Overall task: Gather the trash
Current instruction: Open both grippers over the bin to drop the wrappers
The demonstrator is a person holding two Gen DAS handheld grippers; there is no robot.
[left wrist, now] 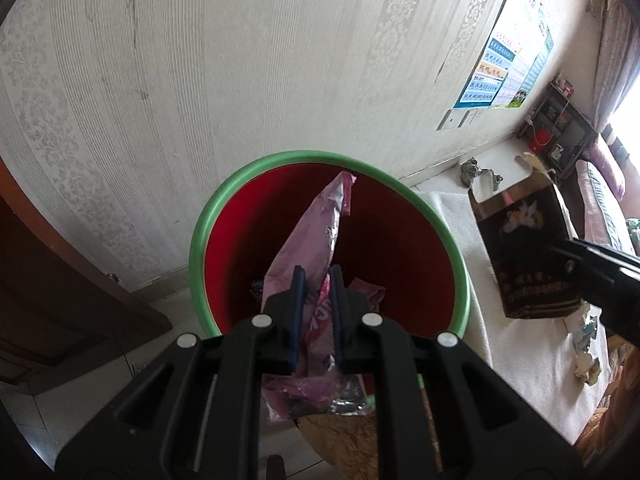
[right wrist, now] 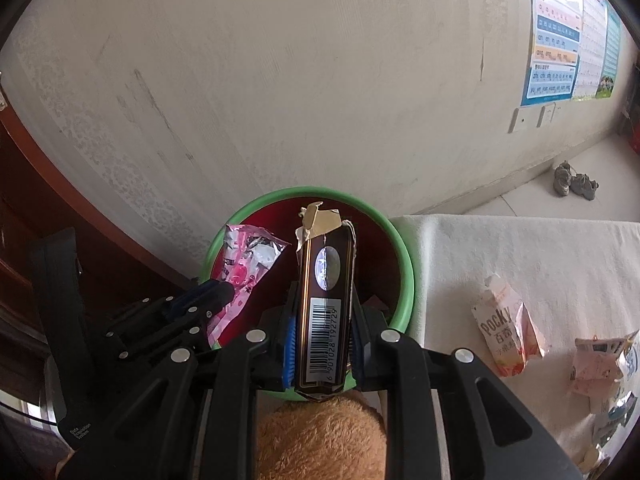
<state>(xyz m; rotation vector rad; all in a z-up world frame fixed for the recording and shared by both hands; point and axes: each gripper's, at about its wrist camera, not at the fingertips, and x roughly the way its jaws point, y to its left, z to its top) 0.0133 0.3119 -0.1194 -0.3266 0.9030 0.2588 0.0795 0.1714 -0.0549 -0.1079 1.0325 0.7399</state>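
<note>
Two pieces of trash hang over the bin (left wrist: 200, 240) at once, one in each set of tongs. Left tongs (left wrist: 317, 284) are clamped narrow on a pink foil wrapper (left wrist: 316, 236), which stands up toward twelve o'clock inside the green rim, its lower end crumpled below the pads. Right tongs (right wrist: 323, 340) are closed on a dark carton (right wrist: 325, 300), gripped by its narrow sides with the barcode face toward the camera and the torn flap at twelve o'clock. From the left wrist view the carton (left wrist: 524, 252) sits at three o'clock, outside the rim and above the white tabletop (left wrist: 532, 360); from the right wrist view it lines up over the red interior, so I judge it close to the rim but cannot tell whether it is fully over the opening.

Both items are held upright and lengthwise, probably so they fall straight in without catching the rim. The bin mouth is wide and mostly open, with only a few scraps at the bottom. Tight spots are the wall just behind at twelve o'clock, the tabletop edge touching or just beside the rim at three o'clock, and the two tongs near each other. More trash waits on the tabletop: a Pocky box (right wrist: 506, 332) and torn wrappers (right wrist: 600, 364) at three to four o'clock.
</note>
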